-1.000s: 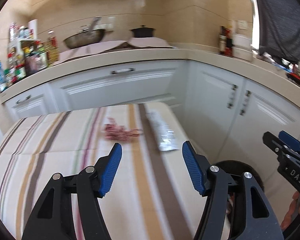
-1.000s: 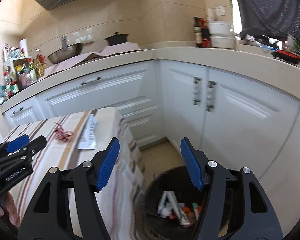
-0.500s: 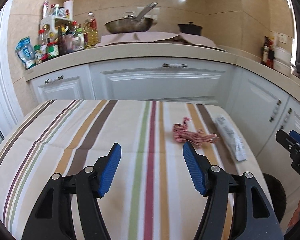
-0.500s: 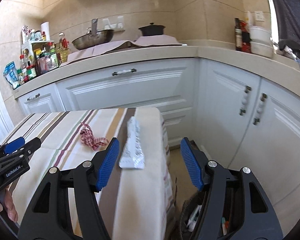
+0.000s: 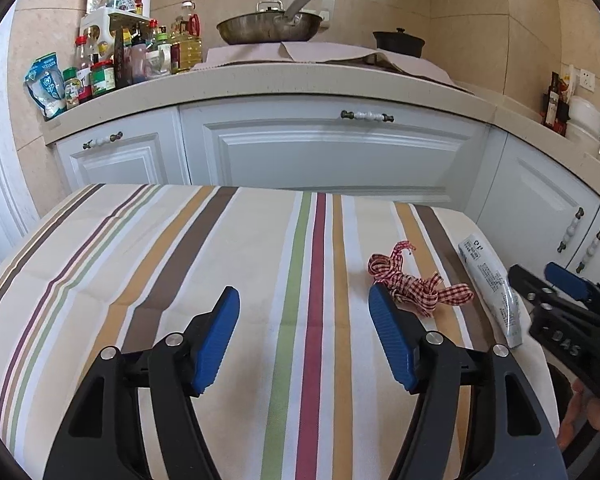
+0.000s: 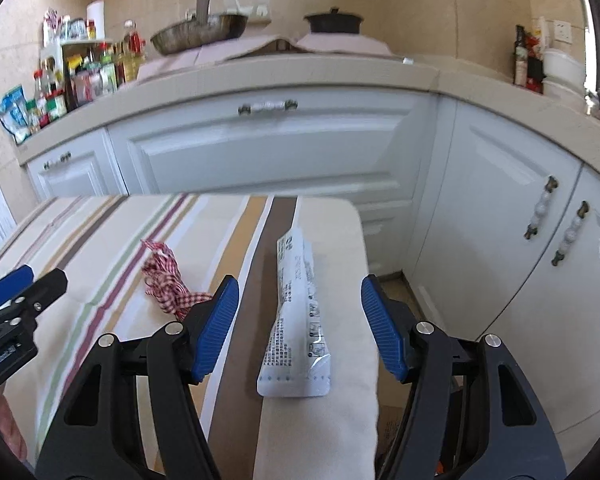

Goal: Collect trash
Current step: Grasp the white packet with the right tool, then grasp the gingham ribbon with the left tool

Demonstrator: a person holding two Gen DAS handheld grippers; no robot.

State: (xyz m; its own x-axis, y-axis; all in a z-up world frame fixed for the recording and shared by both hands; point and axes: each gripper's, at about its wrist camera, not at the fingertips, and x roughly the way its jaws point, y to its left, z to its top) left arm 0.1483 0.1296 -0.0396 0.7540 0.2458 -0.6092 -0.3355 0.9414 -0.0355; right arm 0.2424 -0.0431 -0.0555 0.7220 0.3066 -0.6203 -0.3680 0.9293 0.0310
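A red-and-white checked ribbon (image 5: 416, 286) lies crumpled on the striped tablecloth (image 5: 180, 260). A long white printed wrapper (image 5: 492, 280) lies beside it near the table's right edge. My left gripper (image 5: 303, 292) hovers over bare cloth, its jaws opening with nothing between them. The ribbon is just beyond its right fingertip. My right gripper (image 6: 299, 280) is open above the wrapper (image 6: 298, 320), which lies between the fingers without touching the pads. The ribbon (image 6: 168, 280) sits left of its left finger. Each gripper appears at the edge of the other's view.
White cabinets (image 5: 324, 148) run behind and to the right of the table. The counter above them holds a wok (image 5: 268, 28), a black pot (image 5: 398, 42) and several bottles and jars (image 5: 132, 56). The tablecloth drops off at the right edge (image 6: 360, 280) toward the floor.
Both grippers swung left from the bin and corner cabinets to the table. The right one came over the wrapper. The ribbon shifted from ahead of the left gripper to its right.
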